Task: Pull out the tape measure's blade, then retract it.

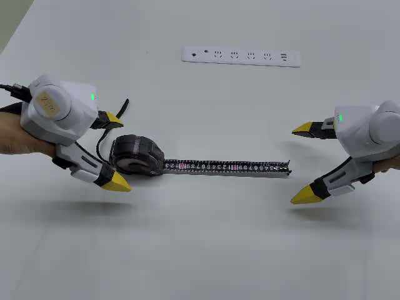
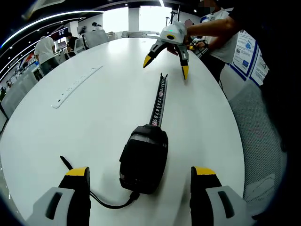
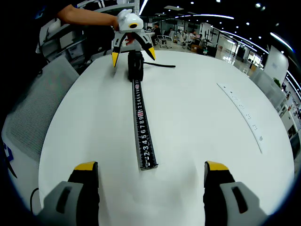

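Head view: black round tape measure point(image 1: 136, 155) on white table point(image 1: 200, 250), blade point(image 1: 228, 167) extended between spread-jawed left gripper point(image 1: 120, 152) and right gripper point(image 1: 294, 166), white power strip point(image 1: 241, 55) beyond. Left gripper view adds people point(image 2: 46, 47) past the table.

The tape measure point(image 1: 136, 155) is seen lying on the white table point(image 1: 200, 250), its blade point(image 1: 228, 167) stretched flat to the right. The left gripper point(image 1: 117, 152) is held with jaws spread wide, the back of the case set between the yellow tips, untouched. On the far side, the right gripper point(image 1: 299, 164) is held open too, the blade's end just short of its tips. A white power strip point(image 1: 240, 55) is laid further back.
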The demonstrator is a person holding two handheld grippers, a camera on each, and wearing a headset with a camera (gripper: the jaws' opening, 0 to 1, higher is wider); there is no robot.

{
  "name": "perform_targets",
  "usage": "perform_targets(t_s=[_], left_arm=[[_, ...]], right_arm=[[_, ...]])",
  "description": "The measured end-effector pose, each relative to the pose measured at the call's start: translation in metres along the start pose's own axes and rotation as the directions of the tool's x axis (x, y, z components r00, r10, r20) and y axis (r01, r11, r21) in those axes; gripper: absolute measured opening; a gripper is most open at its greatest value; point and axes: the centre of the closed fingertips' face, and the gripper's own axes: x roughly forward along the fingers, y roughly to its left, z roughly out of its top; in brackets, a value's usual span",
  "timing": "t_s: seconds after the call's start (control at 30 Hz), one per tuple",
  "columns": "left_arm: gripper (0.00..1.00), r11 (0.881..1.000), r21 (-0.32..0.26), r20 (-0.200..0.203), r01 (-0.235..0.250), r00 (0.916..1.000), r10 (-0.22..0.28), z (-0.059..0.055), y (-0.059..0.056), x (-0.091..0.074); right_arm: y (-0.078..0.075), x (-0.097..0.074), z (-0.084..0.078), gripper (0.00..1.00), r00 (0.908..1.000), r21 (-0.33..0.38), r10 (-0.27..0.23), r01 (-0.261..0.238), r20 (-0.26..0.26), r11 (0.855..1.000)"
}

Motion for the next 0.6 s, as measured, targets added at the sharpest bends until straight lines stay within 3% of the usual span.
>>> perform_targets(t_s=[0.07, 0.17, 0.6], left_arm=[[0.9, 1.0, 0.012, -0.004, -0.012, 0.9999, 0.012, -0.0008, 0.0016, -0.0011], [1.0, 1.0, 0.01, -0.007, -0.022, 0.9997, 0.022, -0.002, 0.0017, -0.0022], [1.0, 0.999, 0.001, -0.005, -0.037, 0.9993, 0.037, -0.0049, 0.0018, -0.0084]], right_arm=[[-0.0002, -0.0004, 0.0004, 1.0, 1.0, 0.007, -0.005, 0.005, 0.001, 1.0], [0.0003, -0.0014, 0.0009, 1.0, 1.0, 0.01, -0.007, 0.007, 0.002, 1.0], [0.0004, -0.0082, -0.001, 1.0, 0.9996, 0.017, -0.027, 0.027, 0.005, 0.999]])
